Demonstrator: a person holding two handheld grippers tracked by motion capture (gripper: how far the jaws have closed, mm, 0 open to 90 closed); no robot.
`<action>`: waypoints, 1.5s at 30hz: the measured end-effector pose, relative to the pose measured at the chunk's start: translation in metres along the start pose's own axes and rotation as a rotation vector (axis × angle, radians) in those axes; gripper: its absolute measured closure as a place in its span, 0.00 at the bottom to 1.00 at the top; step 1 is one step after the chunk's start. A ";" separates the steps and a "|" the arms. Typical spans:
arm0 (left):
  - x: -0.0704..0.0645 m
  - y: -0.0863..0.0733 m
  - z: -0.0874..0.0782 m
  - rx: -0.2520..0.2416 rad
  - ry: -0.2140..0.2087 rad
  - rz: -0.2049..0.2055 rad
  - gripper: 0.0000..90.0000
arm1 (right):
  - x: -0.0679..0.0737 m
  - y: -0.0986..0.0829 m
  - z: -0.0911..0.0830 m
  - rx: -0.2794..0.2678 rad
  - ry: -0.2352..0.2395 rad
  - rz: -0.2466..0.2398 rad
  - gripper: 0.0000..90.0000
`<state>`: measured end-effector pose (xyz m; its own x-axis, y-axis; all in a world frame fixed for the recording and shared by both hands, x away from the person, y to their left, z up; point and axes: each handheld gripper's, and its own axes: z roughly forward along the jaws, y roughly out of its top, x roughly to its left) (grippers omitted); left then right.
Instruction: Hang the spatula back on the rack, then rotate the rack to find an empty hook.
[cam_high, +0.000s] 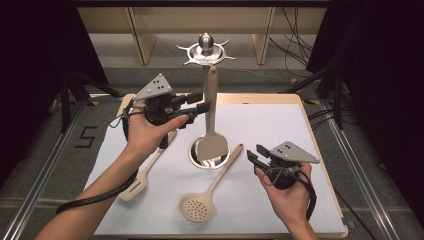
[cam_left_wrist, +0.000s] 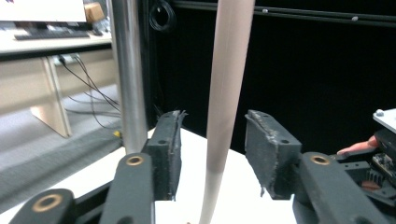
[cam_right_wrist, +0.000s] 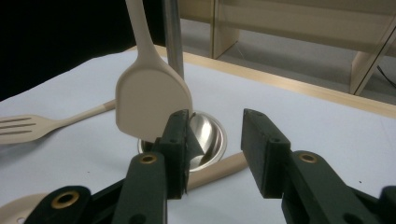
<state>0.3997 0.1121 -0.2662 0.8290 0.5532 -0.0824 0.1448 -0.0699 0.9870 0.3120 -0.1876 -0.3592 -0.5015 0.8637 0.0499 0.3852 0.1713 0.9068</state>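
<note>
A beige solid spatula (cam_high: 212, 142) hangs from the star-shaped top (cam_high: 206, 50) of a metal stand. Its blade sits just above the round base (cam_high: 196, 159). My left gripper (cam_high: 202, 101) is open at the spatula's handle. In the left gripper view the handle (cam_left_wrist: 228, 93) runs between the spread jaws of that gripper (cam_left_wrist: 212, 144) without touching either pad. My right gripper (cam_high: 255, 152) is open and empty, low at the right of the base. In the right gripper view that gripper (cam_right_wrist: 215, 149) faces the spatula blade (cam_right_wrist: 152, 102) and the base (cam_right_wrist: 212, 135).
A slotted turner (cam_high: 140, 177) lies on the white mat at the left. A skimmer spoon (cam_high: 197, 207) lies in front, with its handle (cam_right_wrist: 217, 170) reaching towards the base. The stand's pole (cam_left_wrist: 128, 70) rises just left of the hanging handle. Shelving stands behind the table.
</note>
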 end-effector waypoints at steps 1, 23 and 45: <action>-0.001 0.001 -0.003 -0.006 0.004 0.011 0.58 | -0.003 0.000 0.001 0.003 0.001 -0.010 0.70; 0.002 0.024 -0.025 -0.085 0.156 -0.020 0.99 | -0.007 0.002 0.005 0.016 -0.007 -0.003 0.70; 0.007 0.057 -0.019 -0.161 0.237 0.057 0.99 | -0.017 0.000 0.009 0.006 -0.004 -0.013 0.70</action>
<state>0.4032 0.1273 -0.2082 0.6810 0.7323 -0.0100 -0.0022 0.0156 0.9999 0.3272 -0.1979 -0.3642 -0.5030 0.8635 0.0366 0.3835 0.1851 0.9048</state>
